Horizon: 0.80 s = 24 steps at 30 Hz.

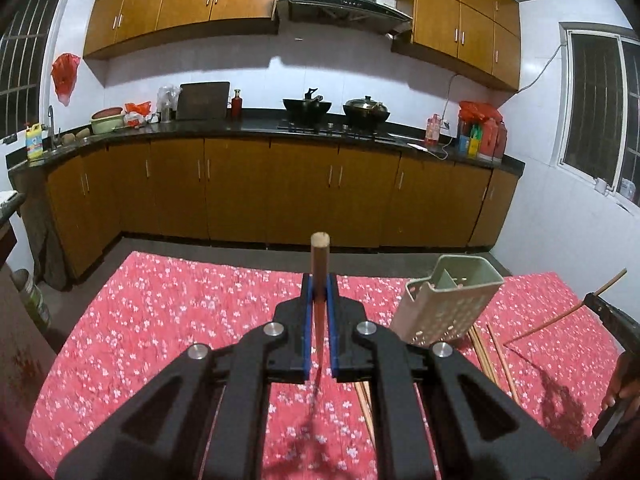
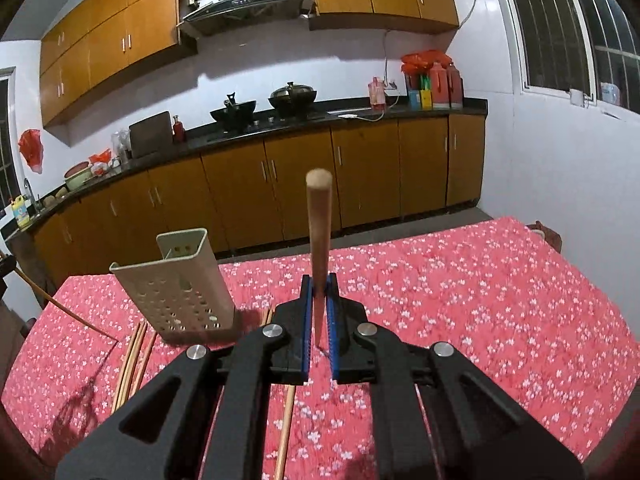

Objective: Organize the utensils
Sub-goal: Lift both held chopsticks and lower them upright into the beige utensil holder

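Over the red floral tablecloth (image 1: 160,320), seen from the left wrist, the left gripper (image 1: 319,292) is clenched on a round wooden chopstick (image 1: 320,264), its blue-padded fingers (image 1: 306,320) nearly together, with the stick rising past the tips to a blunt end. Just to the right stands a pale, perforated plastic utensil holder (image 1: 444,304), boxy and tilted in this view, its interior divided. Several thin wooden chopsticks (image 1: 500,360) lie loose on the cloth beside its base.

From the right wrist, the right gripper (image 2: 319,296) likewise grasps a smooth, round wooden chopstick (image 2: 319,232) between narrowly spaced blue pads (image 2: 332,320), the stick pointing up and forward. That same holder (image 2: 176,288) stands to the left on the cloth (image 2: 480,300), near but apart from the fingers, with loose chopsticks (image 2: 134,356) lying by its base.
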Available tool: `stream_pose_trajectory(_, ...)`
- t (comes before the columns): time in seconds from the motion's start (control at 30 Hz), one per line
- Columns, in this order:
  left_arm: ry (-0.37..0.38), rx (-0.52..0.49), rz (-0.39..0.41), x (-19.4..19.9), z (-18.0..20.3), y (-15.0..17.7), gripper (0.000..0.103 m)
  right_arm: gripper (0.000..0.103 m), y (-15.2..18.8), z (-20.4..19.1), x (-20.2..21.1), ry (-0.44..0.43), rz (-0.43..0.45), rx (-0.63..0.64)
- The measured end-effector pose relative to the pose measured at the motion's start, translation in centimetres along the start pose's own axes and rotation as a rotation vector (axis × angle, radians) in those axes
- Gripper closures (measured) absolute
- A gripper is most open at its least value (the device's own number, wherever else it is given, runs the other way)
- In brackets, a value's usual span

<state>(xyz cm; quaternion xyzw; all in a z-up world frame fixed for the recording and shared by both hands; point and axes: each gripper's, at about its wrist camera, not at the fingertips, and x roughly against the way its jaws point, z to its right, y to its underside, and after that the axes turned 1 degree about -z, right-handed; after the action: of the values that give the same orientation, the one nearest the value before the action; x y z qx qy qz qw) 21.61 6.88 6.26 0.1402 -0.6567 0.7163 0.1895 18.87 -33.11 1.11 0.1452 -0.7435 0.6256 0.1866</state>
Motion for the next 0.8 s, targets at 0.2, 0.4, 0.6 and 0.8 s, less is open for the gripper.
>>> stream_pose_trajectory(0.2, 0.011, 0.003, 0.041, 0.2, 0.5, -3.0, 0.095, 0.096, -4.4, -0.4, 0.7, -0.022, 0.086, -0.038)
stream_pose_trajectory(0.4, 0.077, 0.003, 0.173, 2.9, 2.4, -8.3, 0.095, 0.096, -10.1, -2.4, 3.4, -0.162, 0.222, -0.072)
stream_pose_trajectory(0.6, 0.146, 0.031, 0.257, 4.5, 4.4, -10.7, 0.095, 0.096, -10.9, -5.0, 3.7, -0.272, 0.213, -0.032)
stream_pose_trajectory(0.8, 0.207, 0.060, 0.268, 3.6, 5.8, -10.0, 0.095, 0.096, -9.8, -6.4, 1.4, -0.299, 0.141, -0.007)
